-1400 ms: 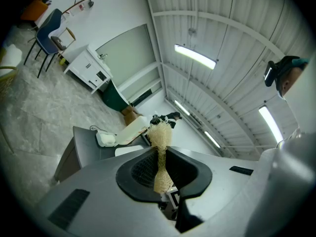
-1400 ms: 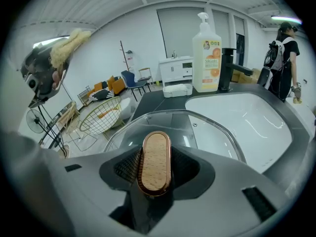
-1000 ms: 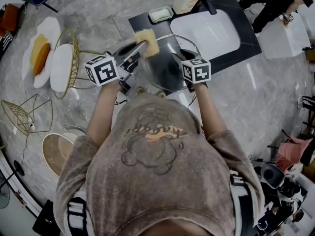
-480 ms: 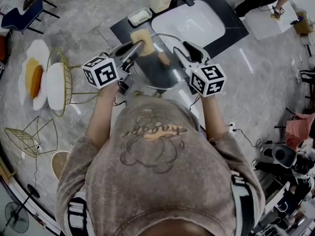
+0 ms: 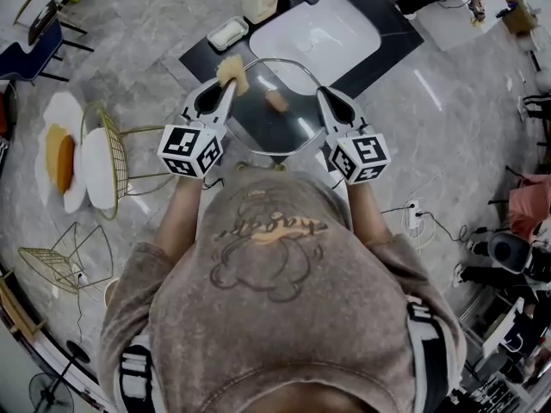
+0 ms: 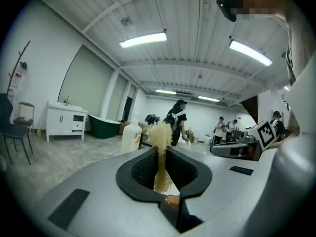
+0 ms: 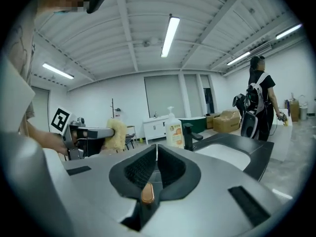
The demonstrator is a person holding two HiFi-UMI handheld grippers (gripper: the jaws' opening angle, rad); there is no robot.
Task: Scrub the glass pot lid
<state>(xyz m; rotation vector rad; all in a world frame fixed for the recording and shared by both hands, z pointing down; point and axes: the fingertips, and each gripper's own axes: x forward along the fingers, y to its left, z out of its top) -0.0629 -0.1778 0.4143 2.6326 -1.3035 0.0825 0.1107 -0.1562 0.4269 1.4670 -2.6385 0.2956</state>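
Your left gripper (image 5: 225,82) has rolled over, and your right gripper (image 5: 327,97) has just closed its fingers on nothing. Left fingers pinch the sponge (image 5: 231,69), leaving its end exposed for scrubbing. The glass pot lid (image 5: 284,127) sits between both sets of fingers.

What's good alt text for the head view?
Seen from above, a person holds two grippers either side of a glass pot lid beside a white sink. The left gripper clamps a yellow sponge at the lid's left rim; the right gripper has just closed its jaws, nothing visibly between them, by the right rim.
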